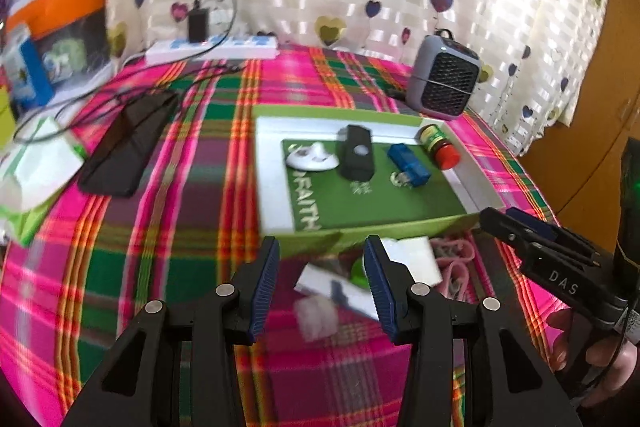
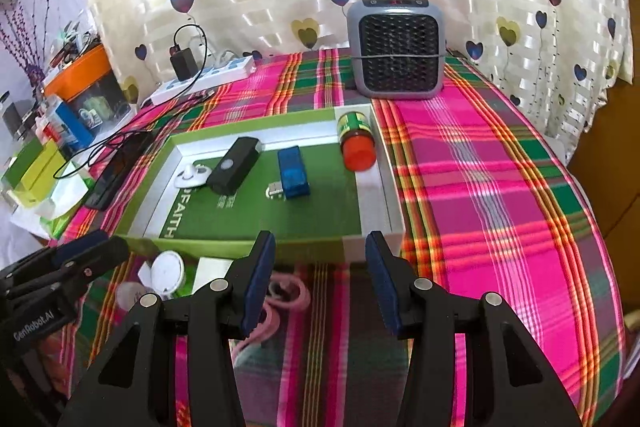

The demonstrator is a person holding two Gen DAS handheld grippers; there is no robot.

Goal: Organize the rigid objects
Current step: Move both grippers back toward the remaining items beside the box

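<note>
A shallow green-and-white box tray [image 1: 272,187] [image 2: 376,195] lies on the plaid cloth. In it rest a white round holder [image 1: 312,159] [image 2: 192,177], a black rectangular device [image 1: 356,153] [image 2: 236,165], a blue USB stick [image 1: 408,165] [image 2: 294,171] and a red-capped jar [image 1: 438,145] [image 2: 356,139] on its side. My left gripper [image 1: 322,283] stands open, nothing between its fingers, just before the tray's near edge, over white boxes [image 1: 412,255] and a green-rimmed round case [image 2: 168,271]. My right gripper [image 2: 318,279] is open and holds nothing, above a pink cord [image 2: 288,297].
A grey mini heater [image 1: 444,79] [image 2: 396,47] stands behind the tray. A black flat case [image 1: 128,143], a white power strip [image 1: 212,47] with a charger and cables, and stacked boxes [image 1: 36,163] fill the left side. The table's right edge drops off near a wooden cabinet [image 1: 592,131].
</note>
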